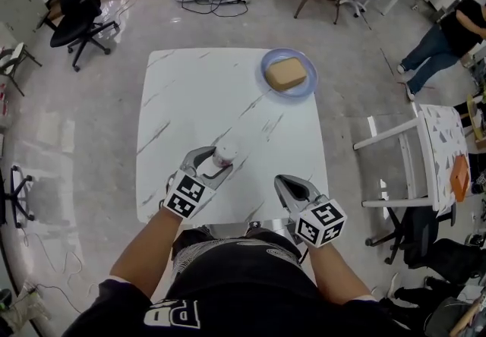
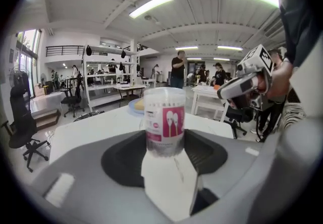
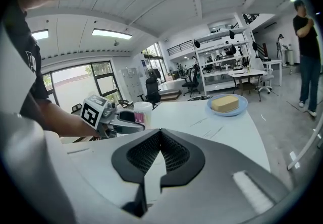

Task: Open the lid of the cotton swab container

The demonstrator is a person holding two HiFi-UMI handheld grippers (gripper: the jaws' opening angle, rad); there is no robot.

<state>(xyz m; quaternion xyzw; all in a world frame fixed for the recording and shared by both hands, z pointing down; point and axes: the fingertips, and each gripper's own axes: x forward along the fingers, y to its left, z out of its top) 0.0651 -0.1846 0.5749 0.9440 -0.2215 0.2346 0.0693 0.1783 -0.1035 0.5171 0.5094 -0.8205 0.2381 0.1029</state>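
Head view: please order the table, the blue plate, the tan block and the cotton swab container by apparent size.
Largest to smallest:
table
blue plate
tan block
cotton swab container, held by the left gripper

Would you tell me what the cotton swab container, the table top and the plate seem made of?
Cotton swab container: likely clear, glossy plastic; its wall is see-through around a pink label. Table top: white with grey veins, marble or marble-look laminate. Plate: pale blue, smooth; plastic or ceramic, unclear.

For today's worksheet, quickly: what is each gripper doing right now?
Left gripper: shut on the swab container.
Right gripper: shut, empty.
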